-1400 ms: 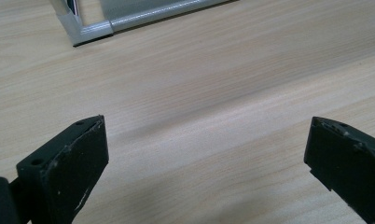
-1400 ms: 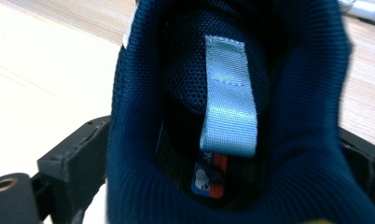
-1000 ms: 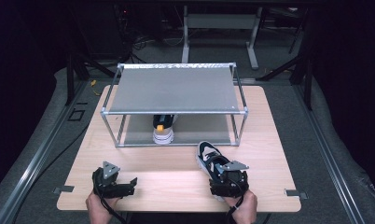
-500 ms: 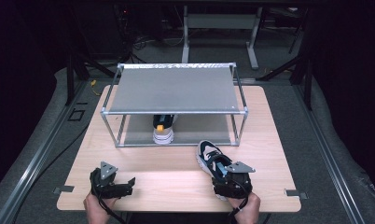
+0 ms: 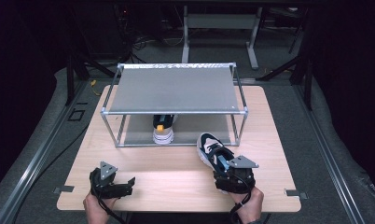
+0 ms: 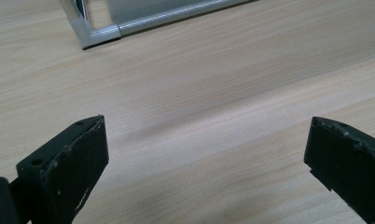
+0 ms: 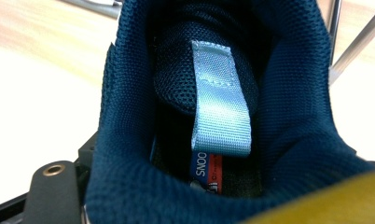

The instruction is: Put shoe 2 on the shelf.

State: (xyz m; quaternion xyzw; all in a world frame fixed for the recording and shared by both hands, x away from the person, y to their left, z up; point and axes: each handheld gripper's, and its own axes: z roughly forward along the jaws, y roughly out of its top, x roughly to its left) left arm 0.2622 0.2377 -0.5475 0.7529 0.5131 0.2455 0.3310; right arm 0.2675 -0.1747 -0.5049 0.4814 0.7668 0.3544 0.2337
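A dark blue and white sneaker [image 5: 209,145] lies toe-away in front of the metal rack [image 5: 174,88]. My right gripper [image 5: 224,164] is shut on its heel. In the right gripper view I look into the shoe's mouth: blue mesh collar [image 7: 288,116], light blue tongue loop [image 7: 220,102], and one black finger [image 7: 50,191] at the collar's left. A second sneaker [image 5: 163,133] stands on the rack's lower level, heel toward me. My left gripper [image 5: 128,185] rests open near the table's front left, with only bare wood between its fingertips [image 6: 206,154].
The wooden table [image 5: 176,175] carries the two-level rack at its back half; the rack's front left foot [image 6: 99,32] lies ahead of the left gripper. Dark floor, rails and a stand surround the table.
My right gripper has risen slightly with the sneaker's heel in it, drawing the shoe a little toward me. The left gripper has stayed put.
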